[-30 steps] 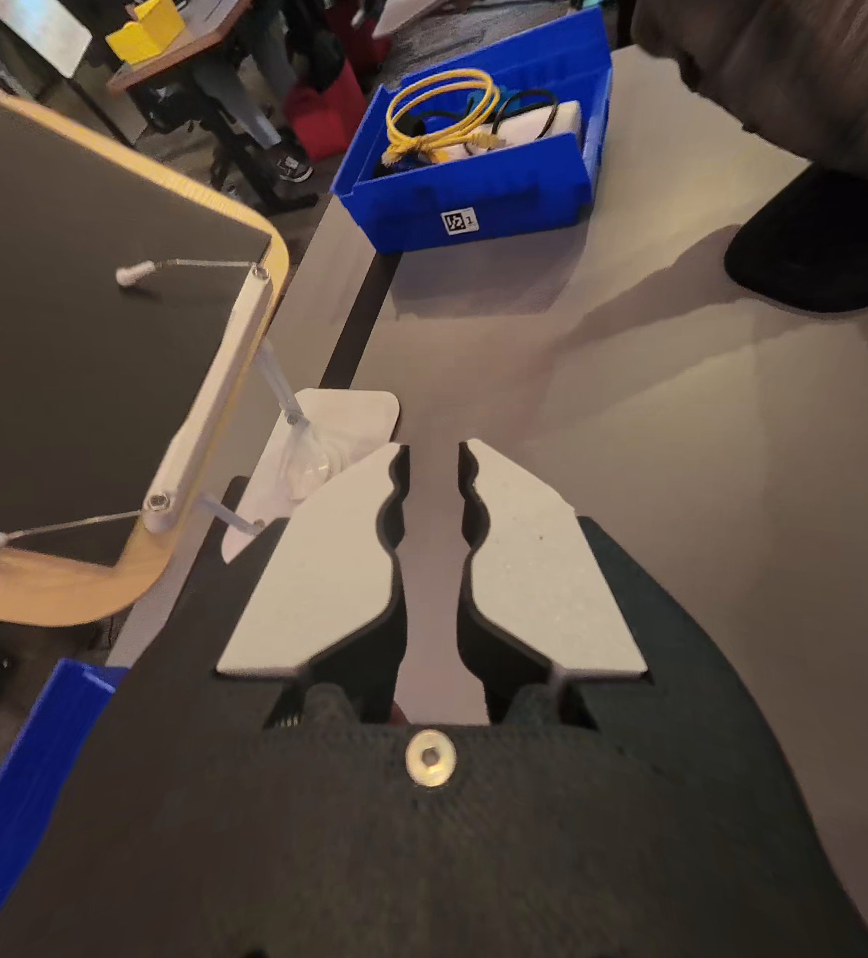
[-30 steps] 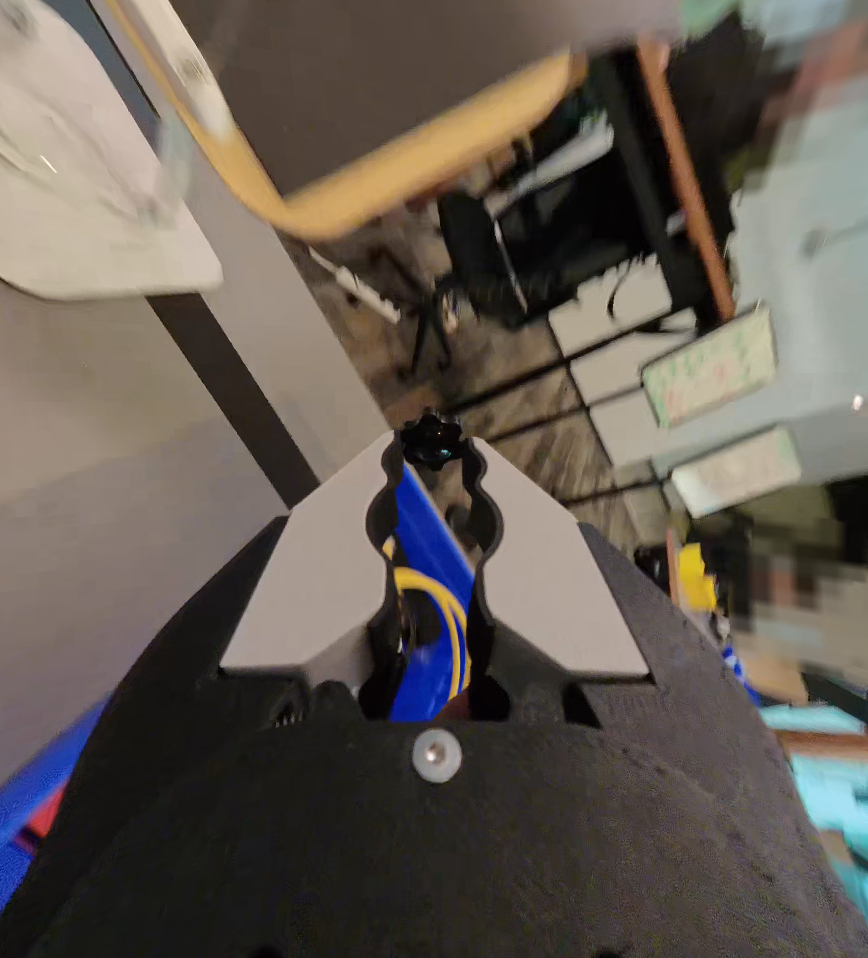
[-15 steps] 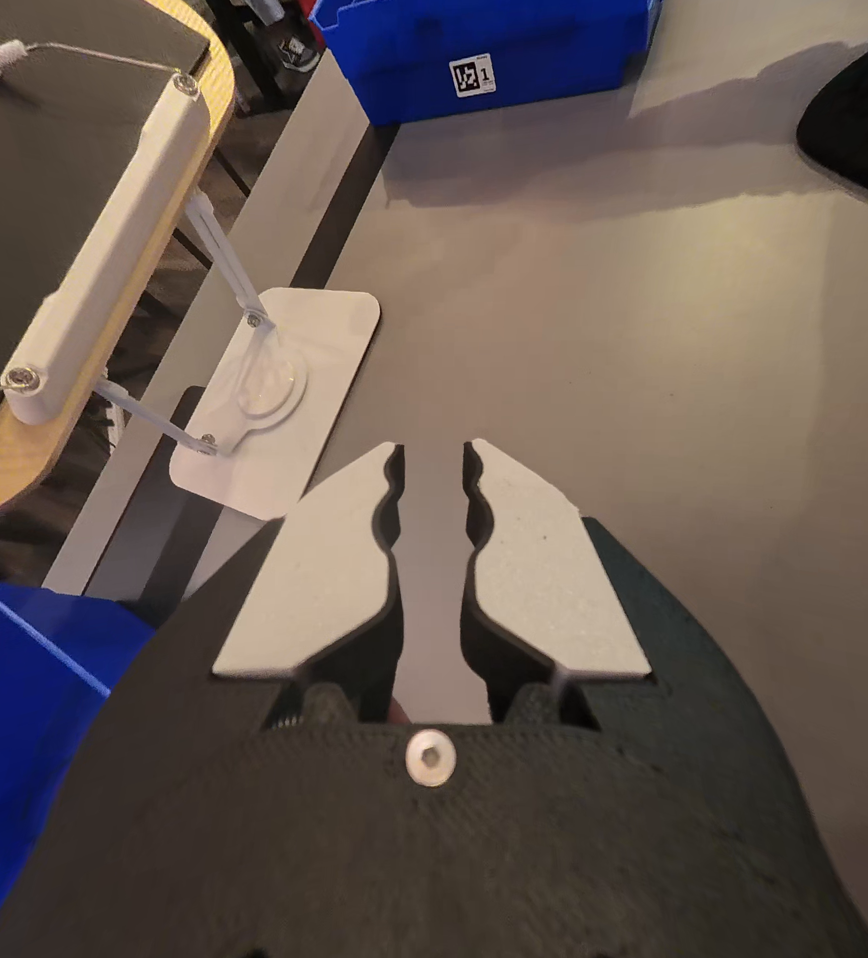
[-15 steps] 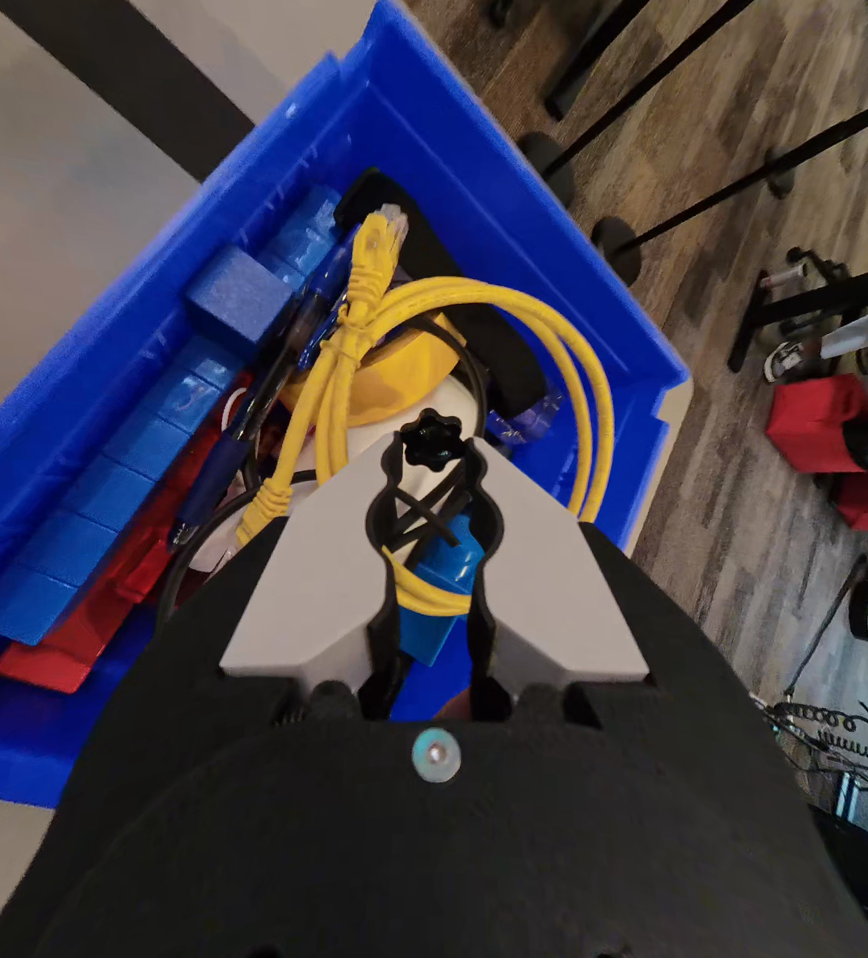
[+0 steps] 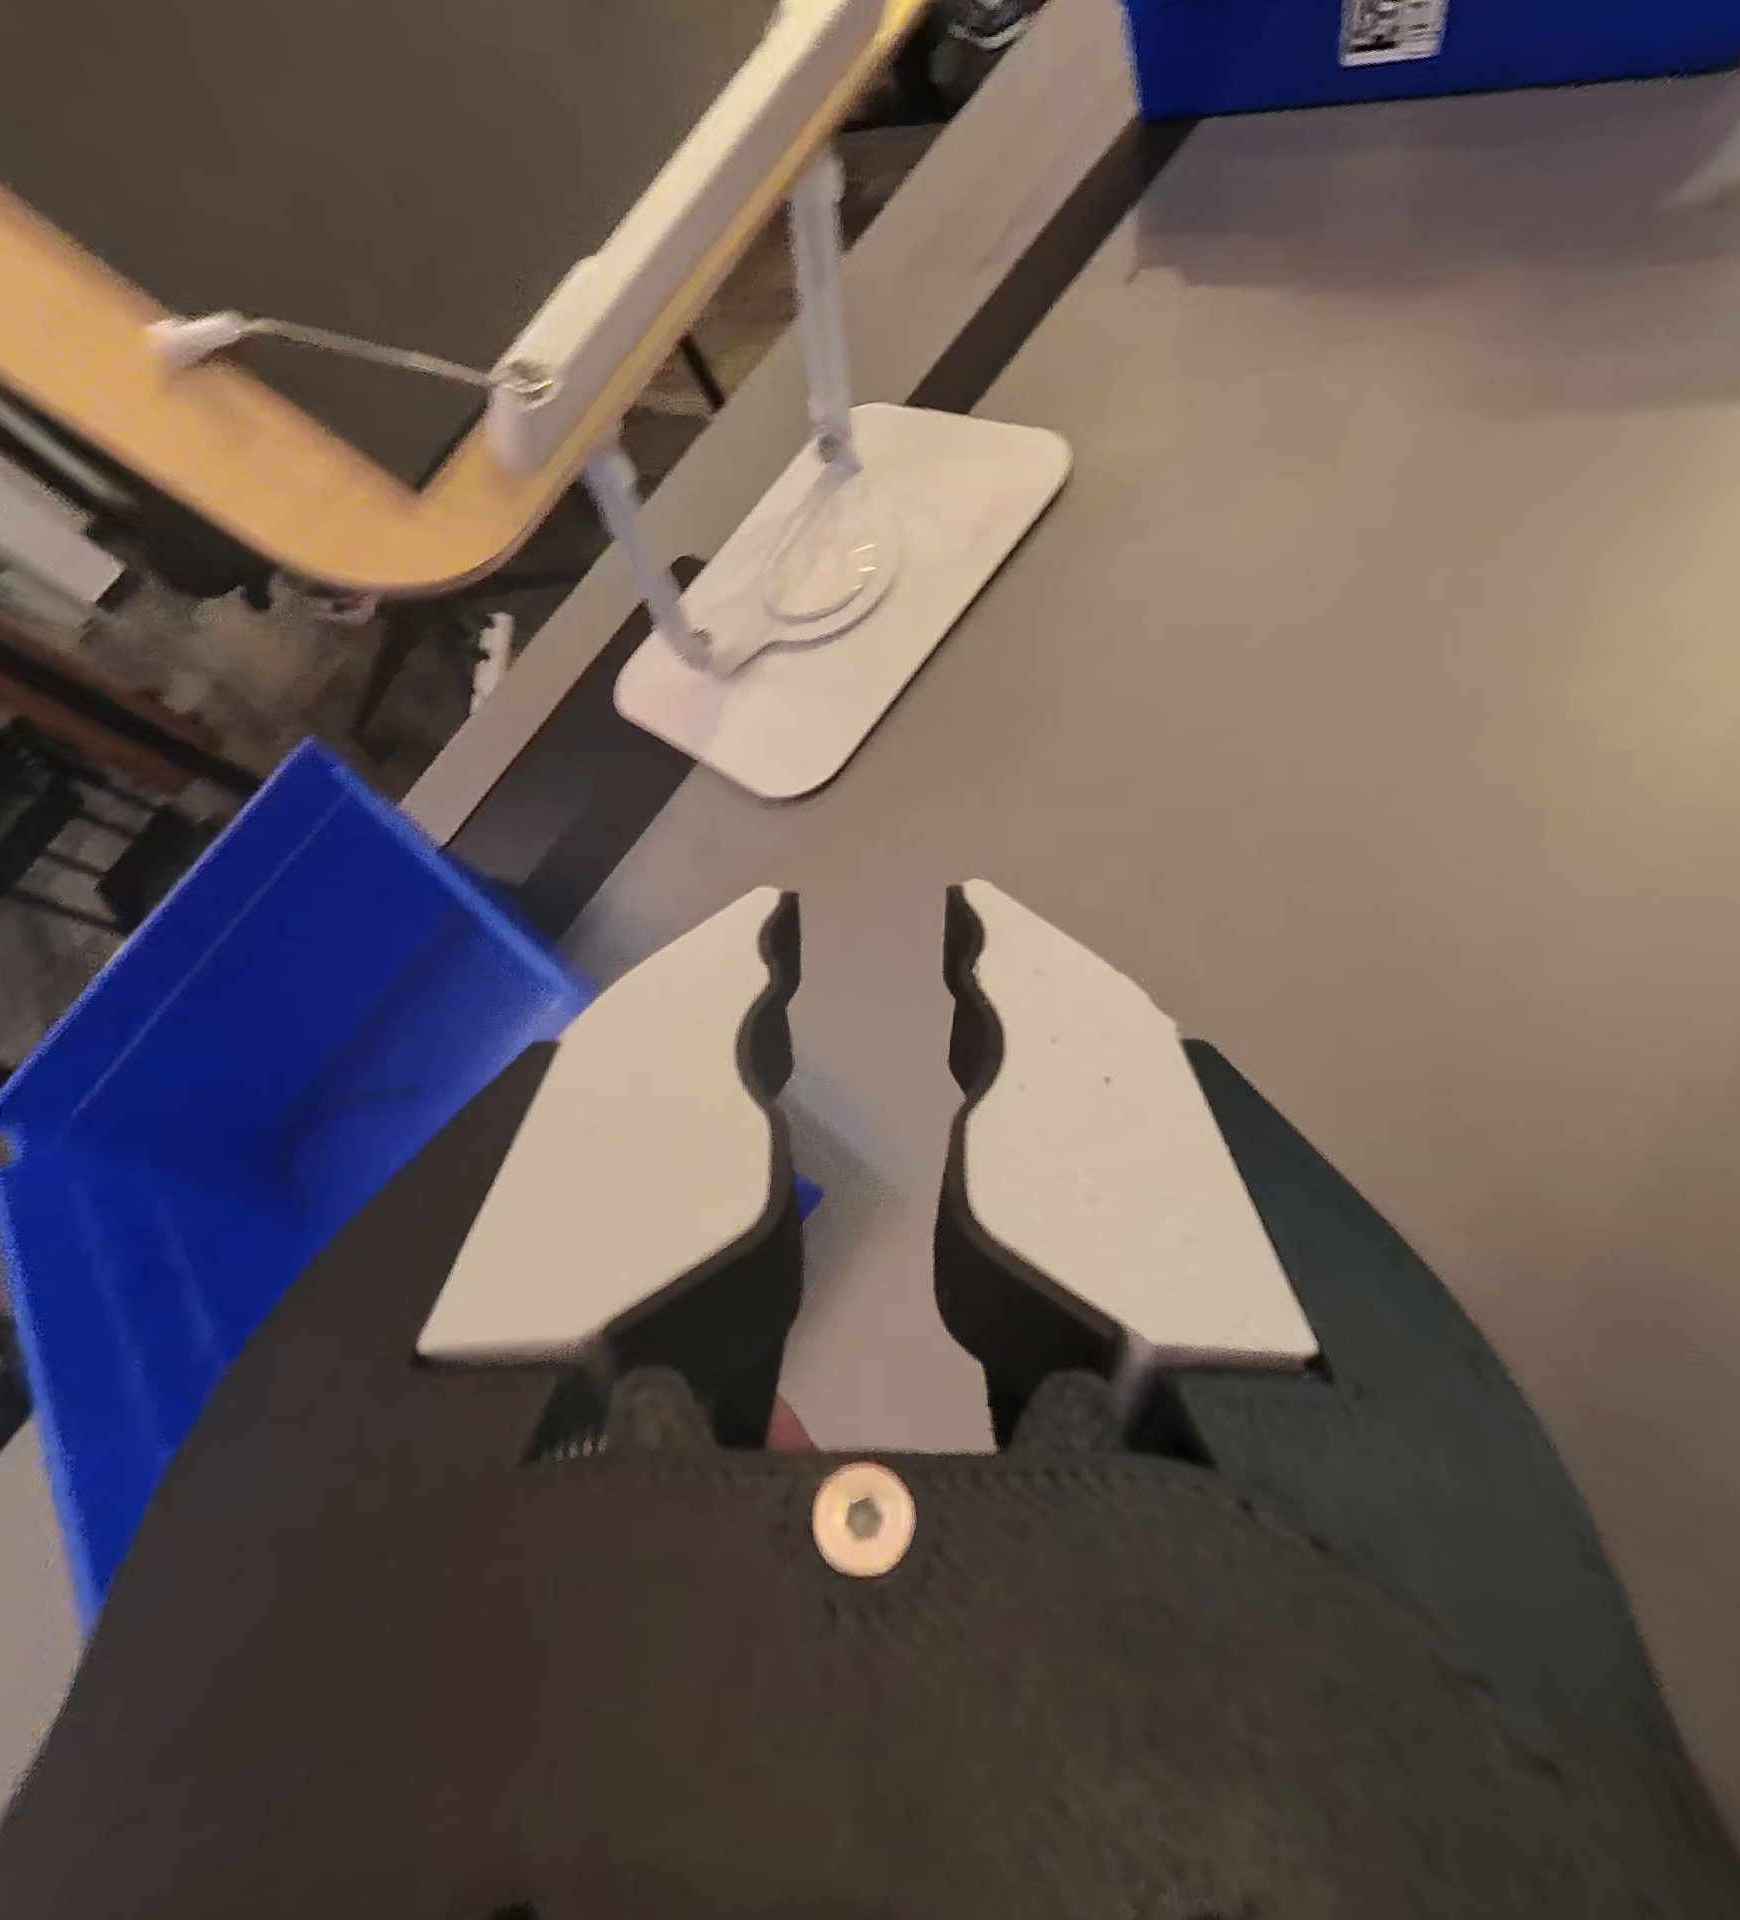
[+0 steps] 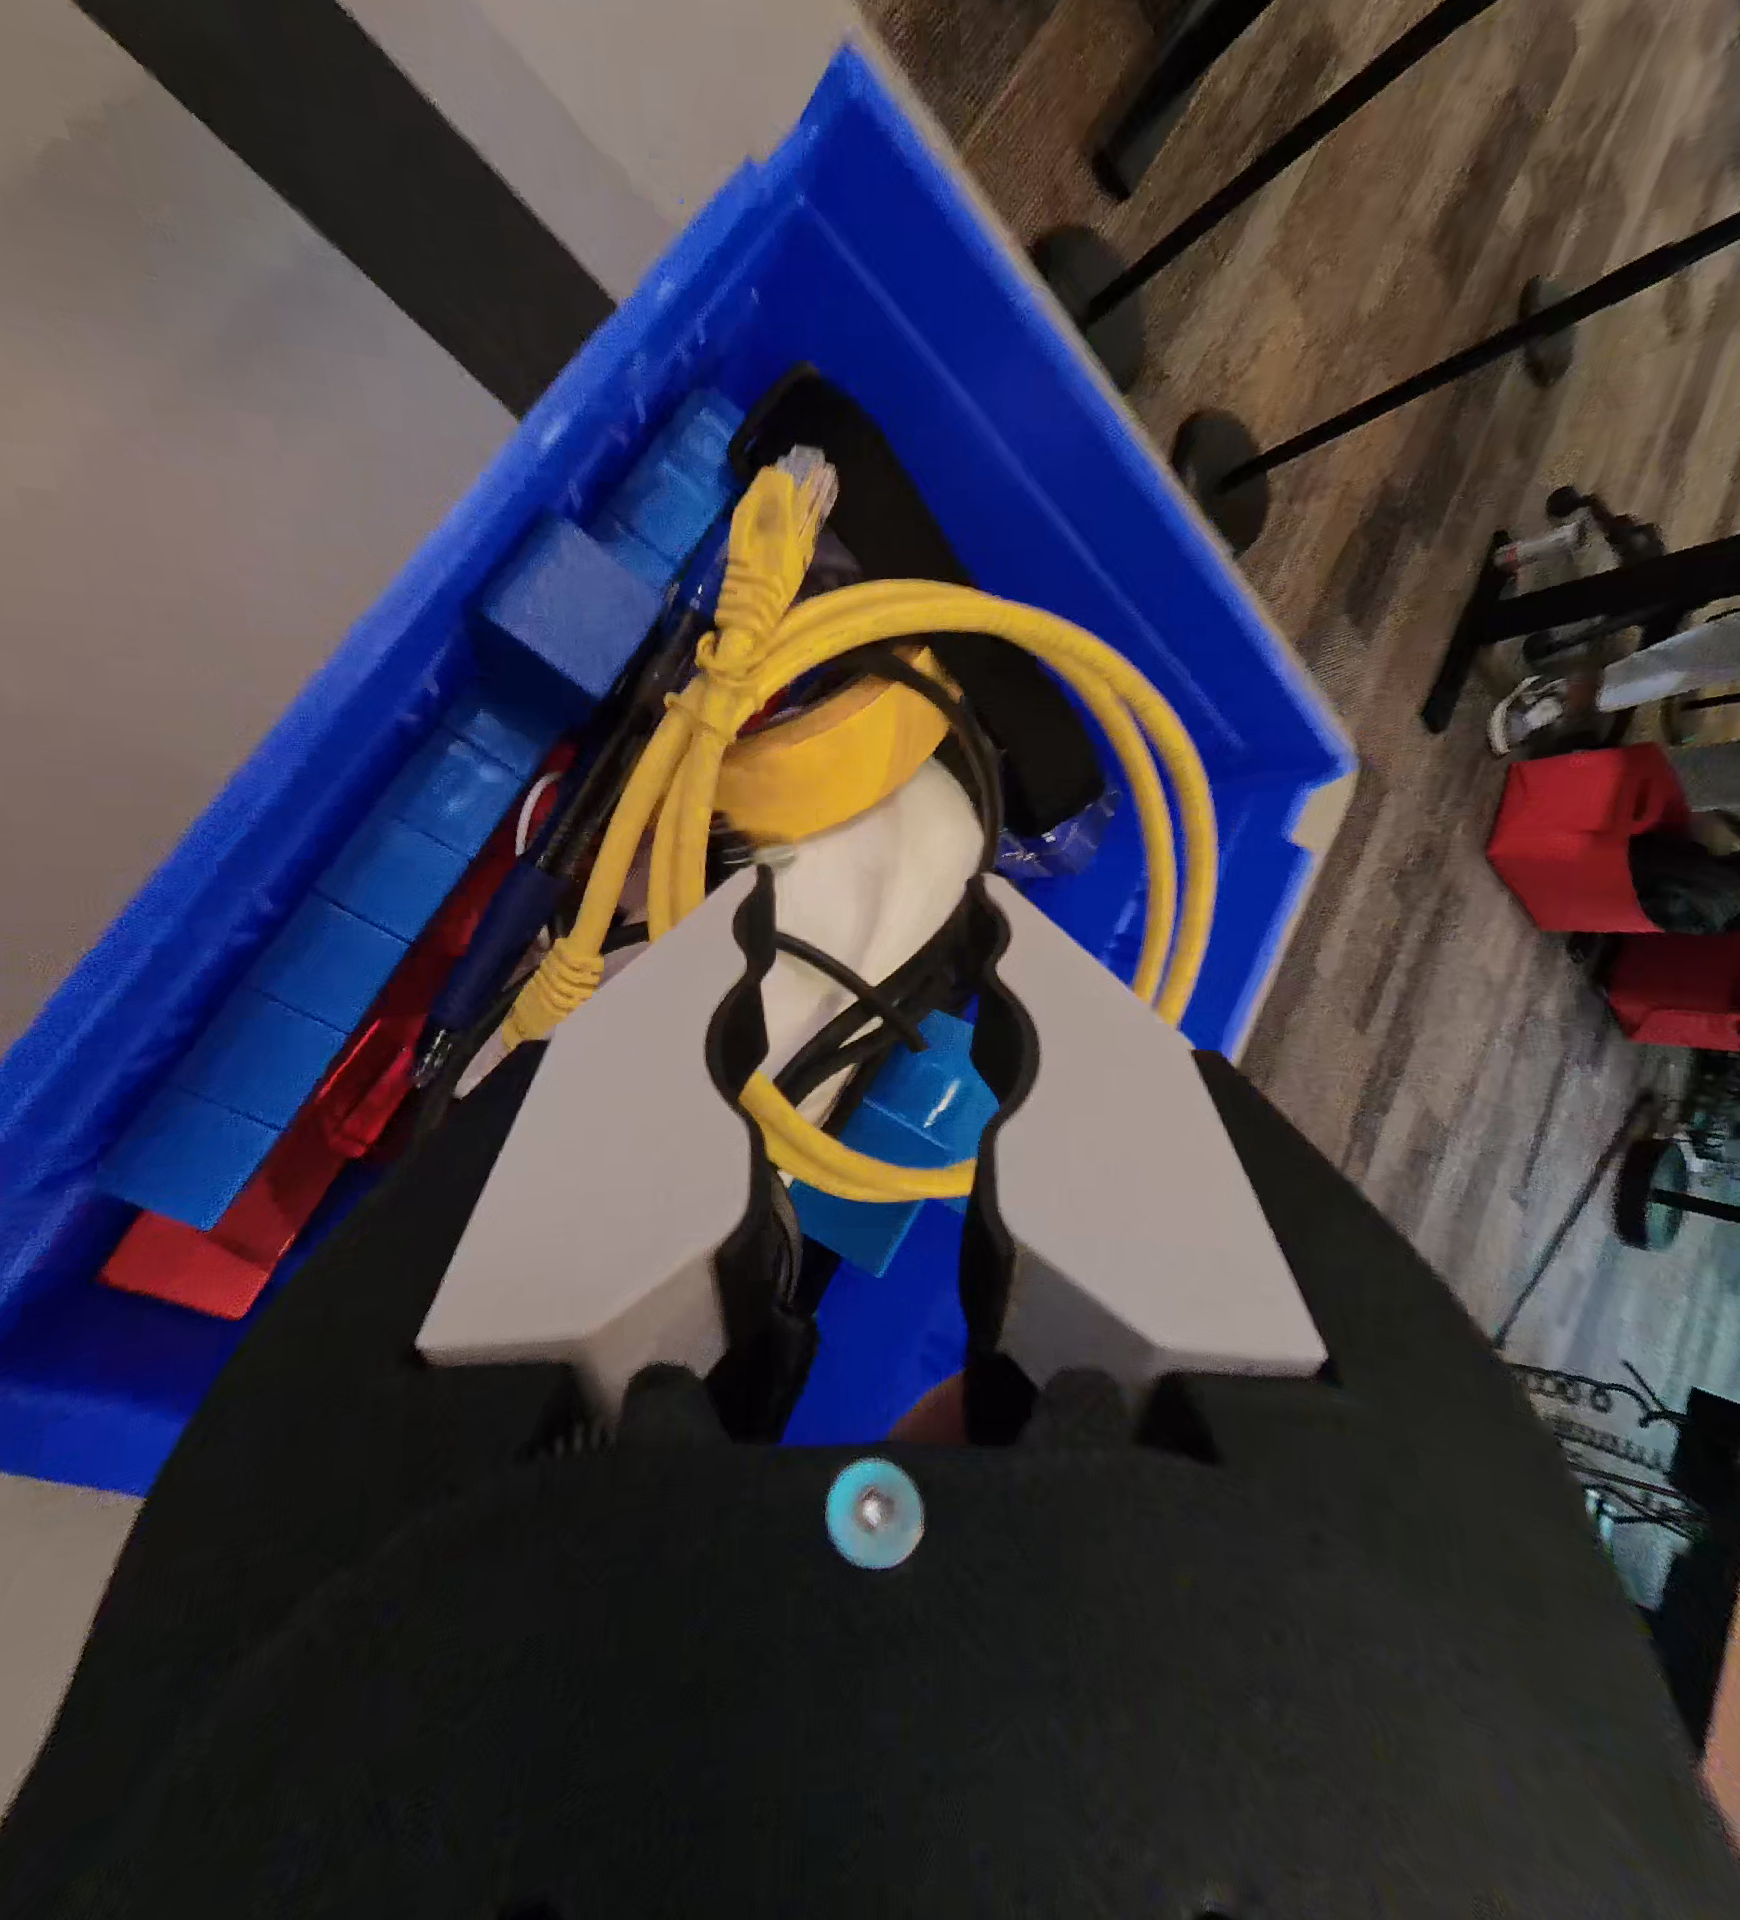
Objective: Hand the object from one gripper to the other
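Right claw, parted and empty, hangs over the blue bin; left claw gapes above the bench.

The surface looks smooth and matt grey. The left tongs have grainy pale-grey faces set in coarse, matt black printed plastic, with a shiny metal screw. The blue bin is glossy moulded plastic, holding a rubbery yellow cable and shiny red blocks. The stand base is smooth white. The floor looks like grained wood.
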The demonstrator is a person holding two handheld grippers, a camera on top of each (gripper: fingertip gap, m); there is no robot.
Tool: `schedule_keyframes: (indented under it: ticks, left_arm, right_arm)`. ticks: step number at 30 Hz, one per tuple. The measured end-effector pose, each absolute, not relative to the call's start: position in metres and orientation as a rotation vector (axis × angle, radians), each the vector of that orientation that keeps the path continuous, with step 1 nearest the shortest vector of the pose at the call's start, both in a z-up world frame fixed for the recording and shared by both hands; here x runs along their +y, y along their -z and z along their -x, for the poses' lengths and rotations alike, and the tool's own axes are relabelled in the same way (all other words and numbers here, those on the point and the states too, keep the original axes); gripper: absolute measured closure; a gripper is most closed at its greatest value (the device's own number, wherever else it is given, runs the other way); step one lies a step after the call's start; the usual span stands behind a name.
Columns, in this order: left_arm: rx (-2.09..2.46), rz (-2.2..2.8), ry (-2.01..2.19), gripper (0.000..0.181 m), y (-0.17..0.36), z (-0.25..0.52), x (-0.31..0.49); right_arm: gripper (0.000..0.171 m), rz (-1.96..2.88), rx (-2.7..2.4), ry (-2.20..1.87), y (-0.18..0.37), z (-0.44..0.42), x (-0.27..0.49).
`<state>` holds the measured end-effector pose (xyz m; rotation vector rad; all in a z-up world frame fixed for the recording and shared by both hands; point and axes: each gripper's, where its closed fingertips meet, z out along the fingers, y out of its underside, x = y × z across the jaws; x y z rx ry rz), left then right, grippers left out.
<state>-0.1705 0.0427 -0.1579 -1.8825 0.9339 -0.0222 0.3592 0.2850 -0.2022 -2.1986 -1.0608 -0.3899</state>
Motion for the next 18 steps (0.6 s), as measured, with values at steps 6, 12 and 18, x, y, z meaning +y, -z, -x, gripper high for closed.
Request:
schedule_keyframes:
  ticks: [6,12,18]
  left_arm:
    - [0.742,1.897,-0.141,0.153,0.147,0.237,0.065]
    - [0.701,1.862,-0.281,0.153,0.127,0.279,0.103]
    - [0.732,1.881,-0.370,0.149,0.119,0.314,0.148]
  right_arm:
    - [0.147,1.951,-1.000,0.444,0.131,-0.321,0.279]
    - [0.148,1.731,-1.037,0.371,0.086,-0.257,0.258]
    - [0.148,1.592,-1.111,0.250,0.077,-0.190,0.239]
